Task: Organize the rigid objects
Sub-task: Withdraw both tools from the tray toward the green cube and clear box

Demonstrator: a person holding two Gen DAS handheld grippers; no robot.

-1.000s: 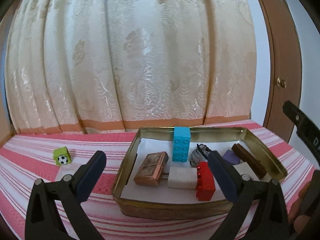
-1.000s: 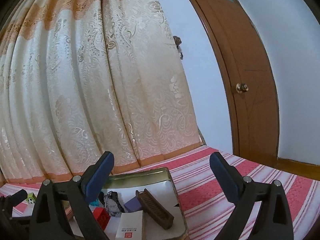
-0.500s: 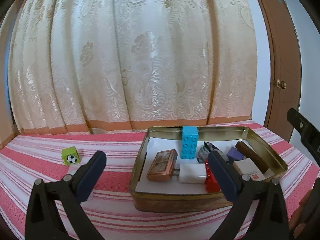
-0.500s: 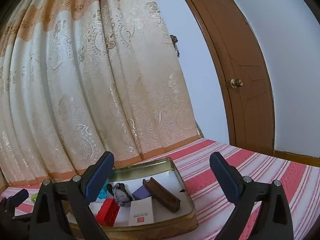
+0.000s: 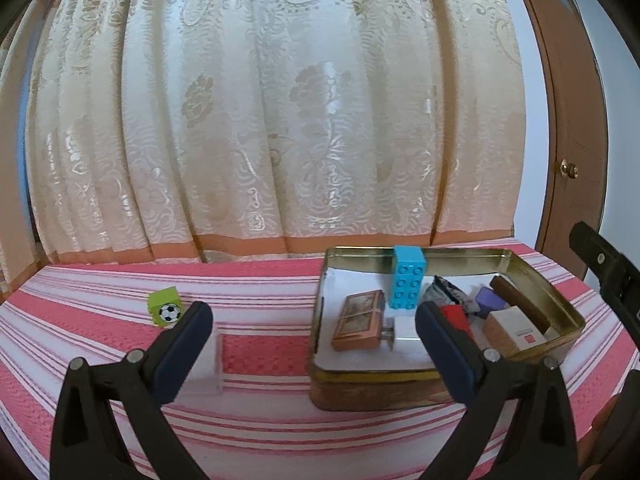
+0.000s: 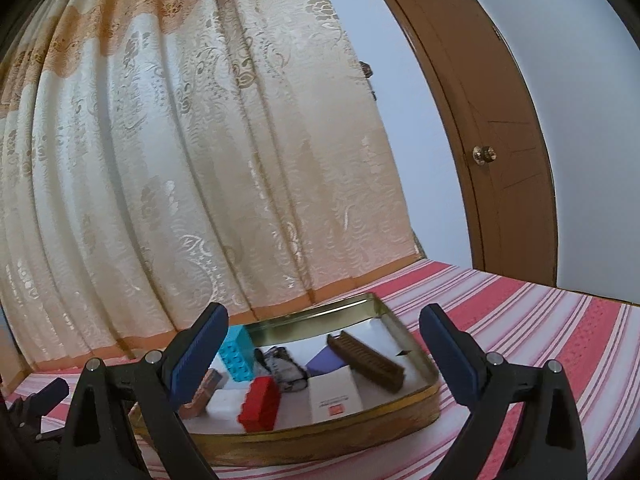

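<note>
The left tongs [image 5: 312, 336] hang spread and empty above the pink-and-white striped cloth [image 5: 264, 350], just beside a clear plastic box [image 5: 206, 364], and the right tongs [image 6: 324, 344] are spread and empty too, over the shallow gold metal tin [image 6: 320, 436]. In the tin lie a turquoise stud brick [image 5: 407, 279] leaning on the far wall, a red stud brick [image 6: 260, 404], a copper-coloured case [image 5: 359, 326], a dark brown ridged bar [image 6: 370, 360], a purple block [image 5: 491, 302] and a white carton [image 6: 335, 396] with a red label too small to read. A green cube with a football picture [image 5: 165, 306] sits on the cloth well apart from the tin.
</note>
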